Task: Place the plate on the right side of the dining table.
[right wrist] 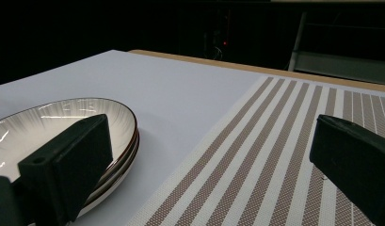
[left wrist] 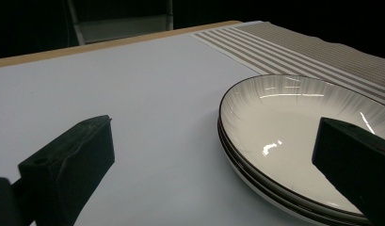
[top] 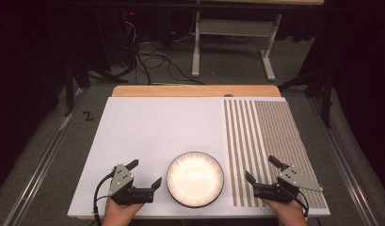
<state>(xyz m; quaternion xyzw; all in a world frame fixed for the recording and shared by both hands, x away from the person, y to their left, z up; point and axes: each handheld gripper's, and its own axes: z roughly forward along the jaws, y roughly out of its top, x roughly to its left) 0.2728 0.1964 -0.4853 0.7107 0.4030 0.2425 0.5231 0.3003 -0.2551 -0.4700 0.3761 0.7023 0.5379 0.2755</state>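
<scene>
Left gripper point(top: 144, 174) and right gripper point(top: 260, 169) rest low, fingers spread wide.

The plates point(top: 195, 179) are glossy white inside, with fine grey streaks fanning out near the rim and a thin dark line around the edge; in the left gripper view point(left wrist: 293, 136) the stacked rims show as dark bands. The table point(top: 152, 136) has a plain pale grey-white top with a light wood strip at its far edge. The mat point(top: 270, 146) is white with brown stripes, wide on its left part and very fine on its right. Both grippers, left point(top: 145, 174) and right point(top: 260, 168), are black with grey plates on top
</scene>
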